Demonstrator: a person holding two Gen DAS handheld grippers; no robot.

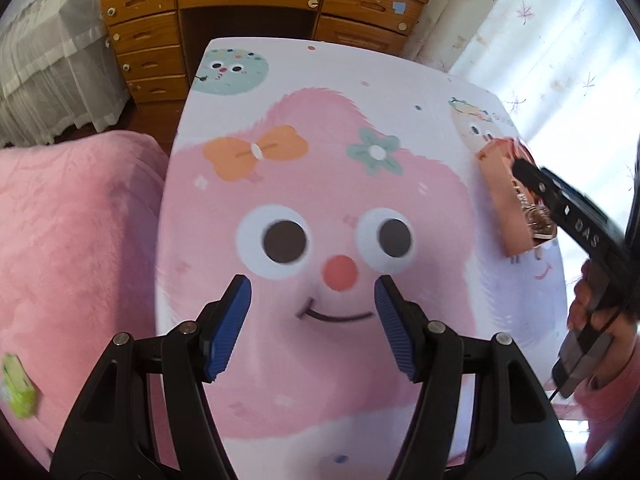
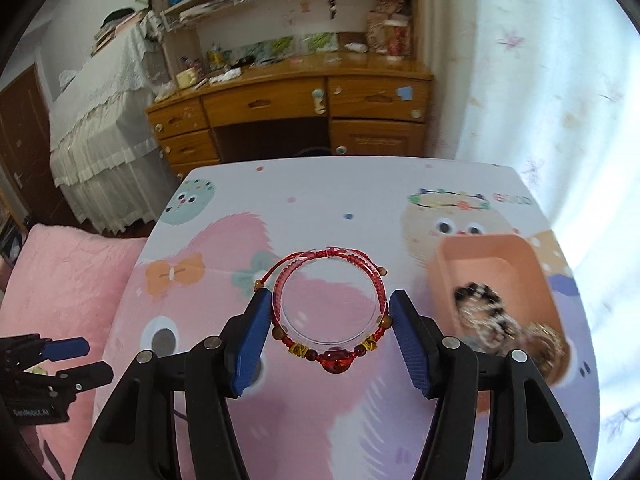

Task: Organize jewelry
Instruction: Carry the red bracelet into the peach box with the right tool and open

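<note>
A red cord bracelet (image 2: 378,292) with brown, gold and red beads sits between the blue pads of my right gripper (image 2: 331,330), which grips it on both sides above the table. An orange tray (image 2: 476,258) at the right holds a black-and-white bead bracelet (image 2: 480,312) and a gold one (image 2: 548,344). In the left wrist view the tray (image 1: 500,196) lies at the table's right edge with my right gripper (image 1: 528,172) over it. My left gripper (image 1: 313,294) is open and empty above the cartoon tablecloth (image 1: 304,184); it also shows in the right wrist view (image 2: 76,360).
A pink blanket (image 1: 72,240) lies left of the table, with a small green box (image 1: 18,388) on it. A wooden desk (image 2: 288,108) with drawers stands behind the table. White curtains (image 2: 560,100) hang at the right.
</note>
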